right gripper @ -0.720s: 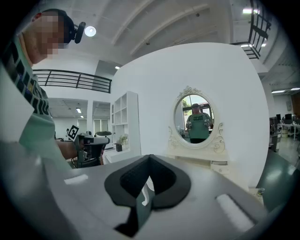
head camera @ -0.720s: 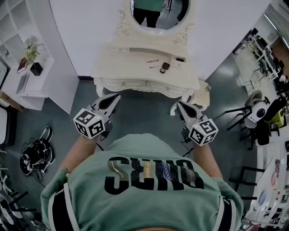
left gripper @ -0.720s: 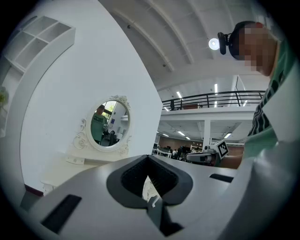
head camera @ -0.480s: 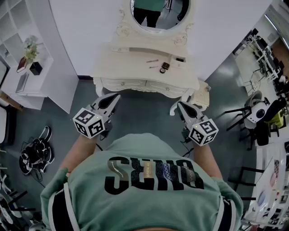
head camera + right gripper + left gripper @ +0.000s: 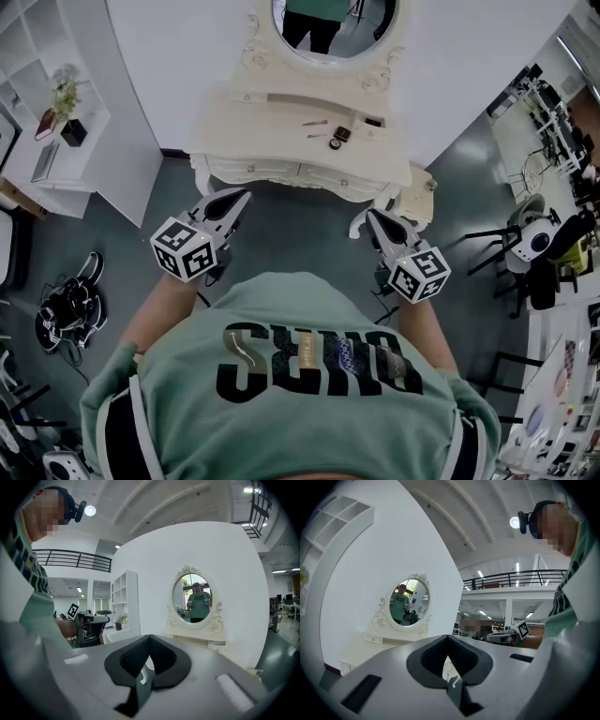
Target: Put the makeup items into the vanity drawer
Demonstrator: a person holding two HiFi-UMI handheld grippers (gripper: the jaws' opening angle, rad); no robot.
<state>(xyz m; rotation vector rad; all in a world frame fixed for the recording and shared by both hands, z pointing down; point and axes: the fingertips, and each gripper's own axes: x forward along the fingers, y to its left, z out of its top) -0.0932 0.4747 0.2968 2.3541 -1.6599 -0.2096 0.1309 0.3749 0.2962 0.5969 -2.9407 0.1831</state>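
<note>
A cream vanity (image 5: pixel 234 122) with an oval mirror (image 5: pixel 334 21) stands against the white wall, some way ahead of me. Small makeup items lie on its top: a pink stick (image 5: pixel 316 122), a thin pencil (image 5: pixel 317 135), a dark round compact (image 5: pixel 335 143) and a black piece (image 5: pixel 373 122). Its two front drawers (image 5: pixel 253 170) look closed. My left gripper (image 5: pixel 238 196) and right gripper (image 5: pixel 368 217) hang side by side over the floor, short of the vanity, both shut and empty. The left gripper view shows the left gripper (image 5: pixel 449 667) with jaws together. The right gripper (image 5: pixel 145 667) looks the same in its own view.
A small cream stool (image 5: pixel 413 199) stands at the vanity's right front corner. White shelving (image 5: pixel 37 122) holding a potted plant (image 5: pixel 67 117) fills the left. Shoes (image 5: pixel 70 309) lie on the grey floor at left, and chairs and desks (image 5: pixel 534 244) stand at right.
The head view has shifted a little, and the vanity sits slightly higher in the frame. Both grippers keep their pose and stay shut.
</note>
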